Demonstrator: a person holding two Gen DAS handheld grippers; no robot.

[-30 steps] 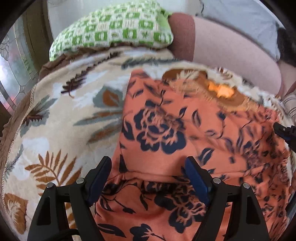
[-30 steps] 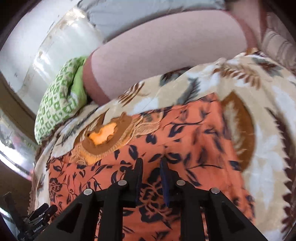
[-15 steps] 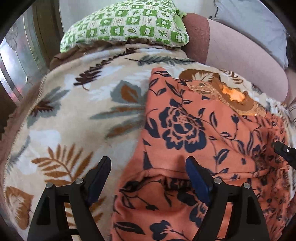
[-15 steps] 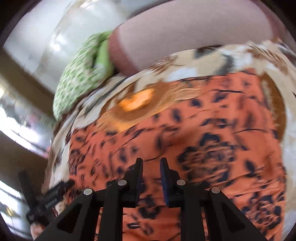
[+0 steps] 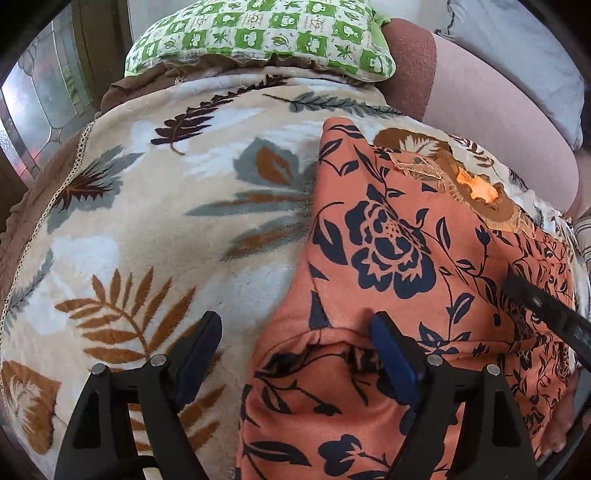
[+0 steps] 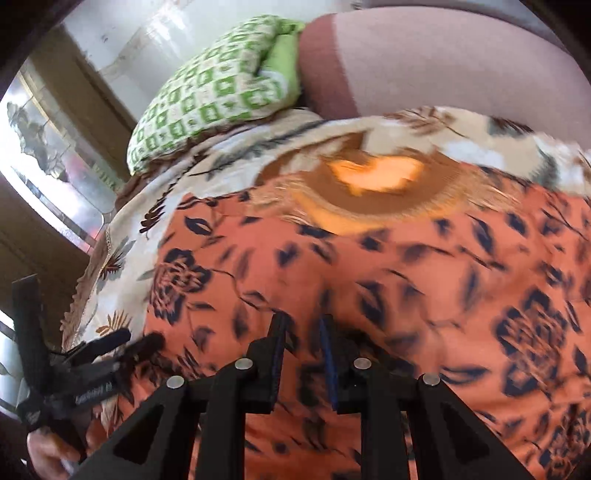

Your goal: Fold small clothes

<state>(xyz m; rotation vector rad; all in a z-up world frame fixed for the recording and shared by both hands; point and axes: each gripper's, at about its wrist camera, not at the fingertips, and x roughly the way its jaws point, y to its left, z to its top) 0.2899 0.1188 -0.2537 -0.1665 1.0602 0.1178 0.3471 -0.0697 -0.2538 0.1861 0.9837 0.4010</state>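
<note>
An orange garment with a dark blue flower print [image 5: 391, 251] lies on a cream leaf-print blanket [image 5: 155, 221], its brown embroidered neckline [image 5: 476, 192] at the far side. It also fills the right wrist view [image 6: 369, 266]. My left gripper [image 5: 295, 336] is open over the garment's near left edge, where a fold lies between the jaws. My right gripper [image 6: 303, 332] has its jaws close together, a narrow gap showing, with the garment cloth at the fingertips; whether cloth is pinched is unclear. The left gripper shows at the lower left of the right wrist view [image 6: 122, 343].
A green-and-white checked pillow [image 5: 258, 33] lies at the blanket's far edge, beside a pink bolster [image 5: 495, 110] and a grey cushion [image 5: 517, 44]. A patterned glass window [image 5: 33, 118] is at the left. The blanket's brown border [image 5: 22, 206] drops off on the left.
The left gripper has shifted left, so more blanket shows and the garment sits to the right. The right gripper has swung over the garment; the neckline now sits centre.
</note>
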